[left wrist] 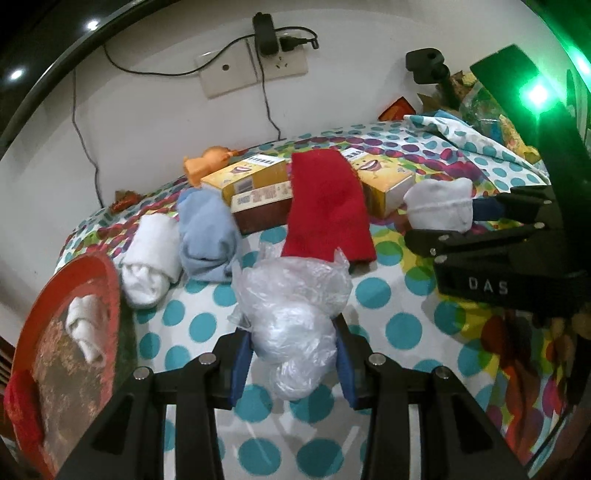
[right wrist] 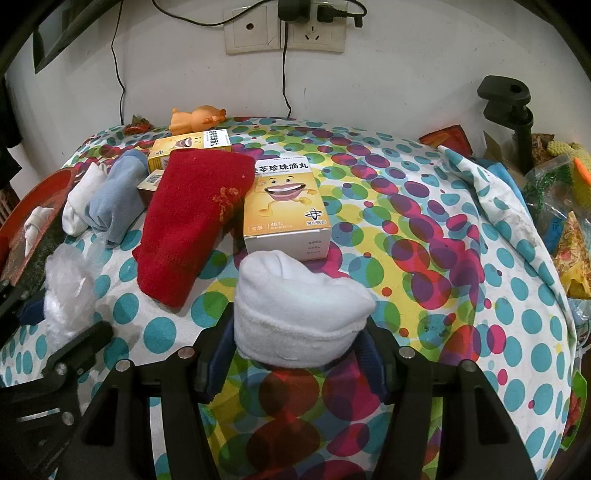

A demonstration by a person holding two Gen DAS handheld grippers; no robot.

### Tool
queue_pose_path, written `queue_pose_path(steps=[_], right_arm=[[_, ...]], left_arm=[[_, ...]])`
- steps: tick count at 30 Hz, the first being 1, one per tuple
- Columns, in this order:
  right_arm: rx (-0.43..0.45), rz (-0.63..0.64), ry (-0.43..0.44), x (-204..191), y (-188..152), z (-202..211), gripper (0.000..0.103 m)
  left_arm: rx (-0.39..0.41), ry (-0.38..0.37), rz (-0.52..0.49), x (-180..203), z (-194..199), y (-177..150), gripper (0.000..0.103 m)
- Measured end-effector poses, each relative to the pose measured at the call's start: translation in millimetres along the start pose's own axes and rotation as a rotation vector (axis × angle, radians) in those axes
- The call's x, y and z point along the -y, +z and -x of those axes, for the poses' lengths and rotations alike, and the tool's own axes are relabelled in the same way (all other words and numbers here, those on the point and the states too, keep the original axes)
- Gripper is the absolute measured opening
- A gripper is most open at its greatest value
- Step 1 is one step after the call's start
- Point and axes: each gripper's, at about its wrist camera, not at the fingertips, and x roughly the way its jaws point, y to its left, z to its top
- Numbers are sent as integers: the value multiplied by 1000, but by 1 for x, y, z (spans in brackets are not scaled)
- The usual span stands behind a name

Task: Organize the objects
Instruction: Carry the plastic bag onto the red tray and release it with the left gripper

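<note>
My left gripper (left wrist: 291,363) is shut on a crumpled clear plastic bag (left wrist: 291,310), held over the polka-dot cloth; the bag also shows in the right wrist view (right wrist: 68,291). My right gripper (right wrist: 291,354) is shut on a rolled white sock (right wrist: 295,310), seen in the left wrist view (left wrist: 439,206) at the right. A red cloth (right wrist: 188,221) lies draped over the boxes. A light blue sock (left wrist: 207,236) and another white sock (left wrist: 151,258) lie to its left. Yellow medicine boxes (right wrist: 284,206) sit behind.
A red tray (left wrist: 107,280) at the left edge holds a small white roll (left wrist: 83,328). An orange toy (right wrist: 195,118) lies by the wall. A black clamp stand (right wrist: 509,110) and a pile of bags (right wrist: 569,221) stand at the right. Cables hang from wall sockets (right wrist: 284,33).
</note>
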Motion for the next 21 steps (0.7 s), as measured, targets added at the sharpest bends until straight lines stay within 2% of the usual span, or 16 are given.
queue_pose_path(steps=[9, 11, 21], right_arm=[[0, 0, -1, 0, 0, 0, 58], [0, 0, -1, 0, 0, 0, 58], [-1, -1, -2, 0, 0, 0, 58]], left_arm=[[-12, -11, 55, -25, 20, -9, 40], [-14, 12, 66, -30, 24, -12, 40], [-32, 22, 127, -66, 53, -22, 40]])
